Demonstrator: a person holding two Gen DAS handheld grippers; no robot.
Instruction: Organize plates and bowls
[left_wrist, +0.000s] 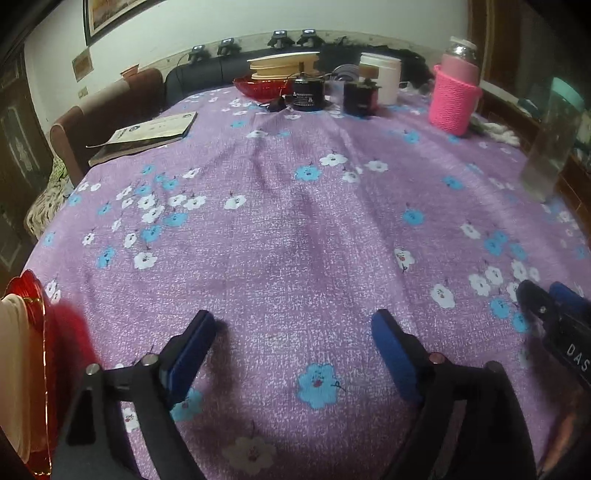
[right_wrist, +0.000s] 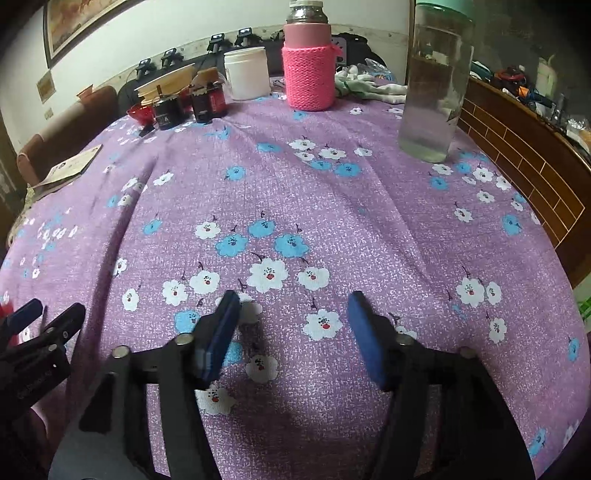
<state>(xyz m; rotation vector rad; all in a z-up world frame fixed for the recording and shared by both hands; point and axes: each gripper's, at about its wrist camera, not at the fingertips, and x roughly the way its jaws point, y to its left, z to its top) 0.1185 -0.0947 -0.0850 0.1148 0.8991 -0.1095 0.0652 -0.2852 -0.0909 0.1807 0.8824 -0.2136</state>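
**Dishes lie left of the left gripper**

Both grippers hover over the flowered tablecloth (left_wrist: 295, 229), jaws apart, holding nothing. The left gripper (left_wrist: 293, 332) is nearer the work: a red plate (left_wrist: 35, 369) with a cream dish (left_wrist: 14, 369) on it sits just off its left finger. The right gripper (right_wrist: 291, 314) faces bare cloth.

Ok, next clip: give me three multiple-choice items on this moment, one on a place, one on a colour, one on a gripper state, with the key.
1. Where is the open booklet?
A. far left of the table
B. beside the clear bottle
C. between the left gripper's fingers

2. The knitted sleeve's colour?
A. green
B. pink
C. white

3. The right gripper is:
A. shut on a bowl
B. open, empty
C. shut, empty

Key: A, the booklet lies by the table's left edge; B, the knitted sleeve is pink; B, the right gripper has parted fingers with only tablecloth between them.
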